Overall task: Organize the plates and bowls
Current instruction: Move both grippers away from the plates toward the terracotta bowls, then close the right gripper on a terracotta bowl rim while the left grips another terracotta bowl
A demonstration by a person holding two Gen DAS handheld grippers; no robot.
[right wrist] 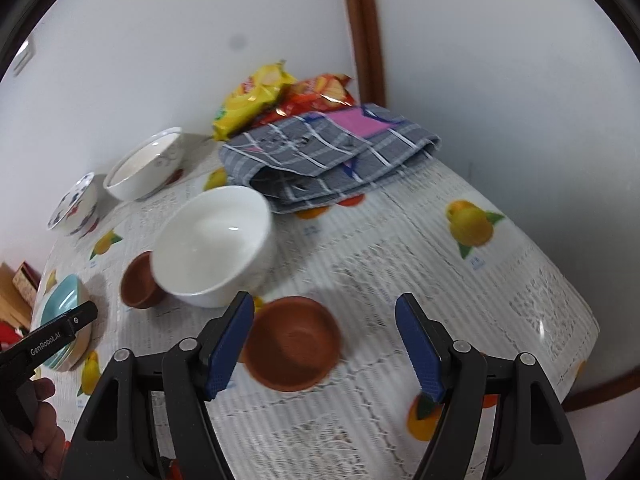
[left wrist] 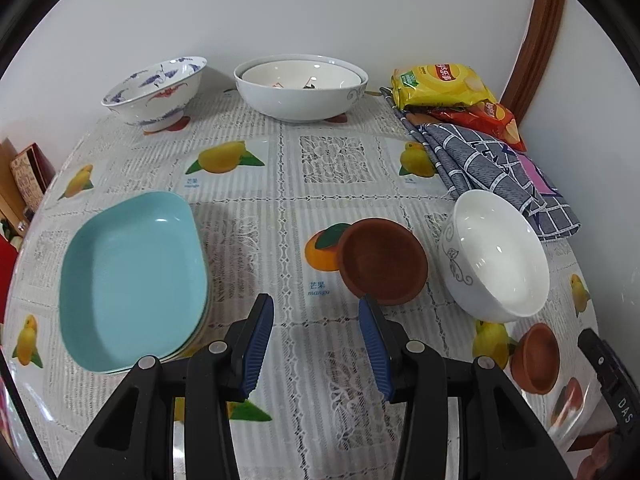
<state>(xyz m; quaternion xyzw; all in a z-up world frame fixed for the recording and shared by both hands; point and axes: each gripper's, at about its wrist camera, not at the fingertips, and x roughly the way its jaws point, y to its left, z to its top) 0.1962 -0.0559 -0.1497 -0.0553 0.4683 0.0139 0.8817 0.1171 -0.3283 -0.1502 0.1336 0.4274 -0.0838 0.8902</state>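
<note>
In the left wrist view my left gripper (left wrist: 316, 302) is open and holds nothing. It hangs over the tablecloth between a stack of teal plates (left wrist: 132, 280) and a small brown bowl (left wrist: 384, 260), whose near rim lies just past the right fingertip. A white bowl (left wrist: 496, 256) stands to the right of it, with a second brown bowl (left wrist: 536, 358) nearer. In the right wrist view my right gripper (right wrist: 324, 300) is open above that second brown bowl (right wrist: 294, 344). The bowl lies between the fingers, close to the left pad. The white bowl (right wrist: 212, 244) is just beyond.
A blue-patterned bowl (left wrist: 156, 92) and a large white bowl (left wrist: 300, 88) with a smaller one nested inside stand by the back wall. Chip bags (left wrist: 440, 84) and a folded grey checked cloth (left wrist: 492, 168) fill the back right. The table edge (right wrist: 580, 344) curves away on the right.
</note>
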